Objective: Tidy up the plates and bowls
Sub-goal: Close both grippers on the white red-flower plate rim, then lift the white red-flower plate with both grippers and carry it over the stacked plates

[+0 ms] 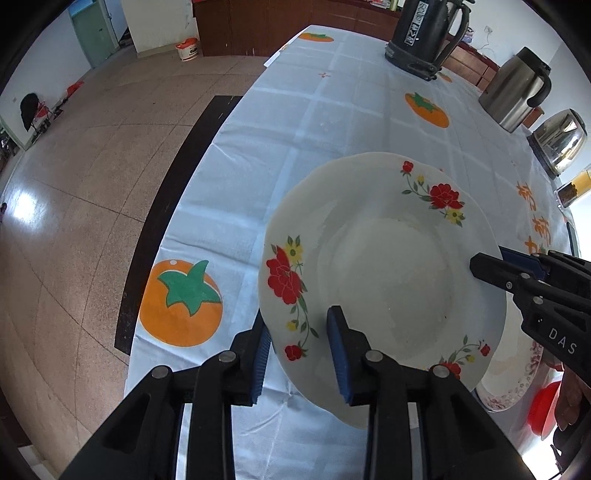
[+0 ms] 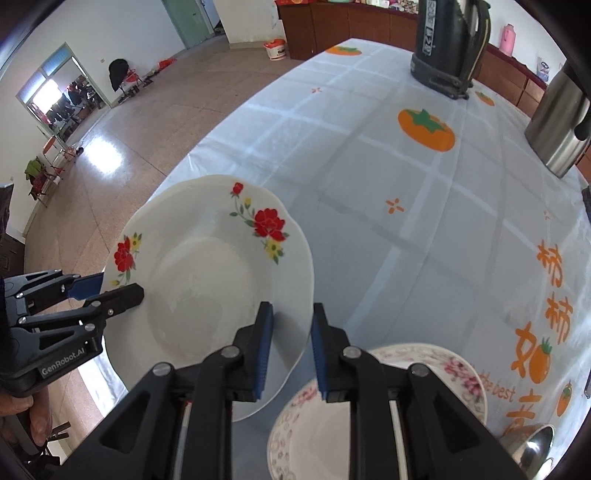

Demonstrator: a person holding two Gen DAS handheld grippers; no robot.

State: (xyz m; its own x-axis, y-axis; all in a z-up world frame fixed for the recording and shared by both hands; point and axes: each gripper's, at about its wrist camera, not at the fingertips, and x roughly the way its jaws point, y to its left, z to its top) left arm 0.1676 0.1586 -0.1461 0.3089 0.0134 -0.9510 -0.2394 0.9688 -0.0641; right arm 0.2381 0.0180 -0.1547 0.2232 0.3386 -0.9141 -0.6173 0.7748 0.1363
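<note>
A white plate with red flowers (image 1: 384, 280) is held up above the table, tilted. My left gripper (image 1: 299, 362) is shut on its near-left rim, one finger over and one under. My right gripper (image 2: 291, 350) is shut on the opposite rim (image 2: 291, 325); it shows at the right in the left wrist view (image 1: 491, 269). The plate fills the left middle of the right wrist view (image 2: 207, 288), with the left gripper (image 2: 110, 291) on its left rim. A second plate with a pink flowered rim (image 2: 458, 373) lies on the table below the right gripper, also seen in the left wrist view (image 1: 513, 384).
The table has a pale cloth with orange fruit prints (image 1: 181, 302). A black kettle (image 1: 424, 33), a steel jug (image 1: 517, 88) and a steel kettle (image 1: 557, 144) stand at the far right. A steel bowl (image 2: 532, 450) lies near right. The table's left edge drops to a tiled floor (image 1: 74, 221).
</note>
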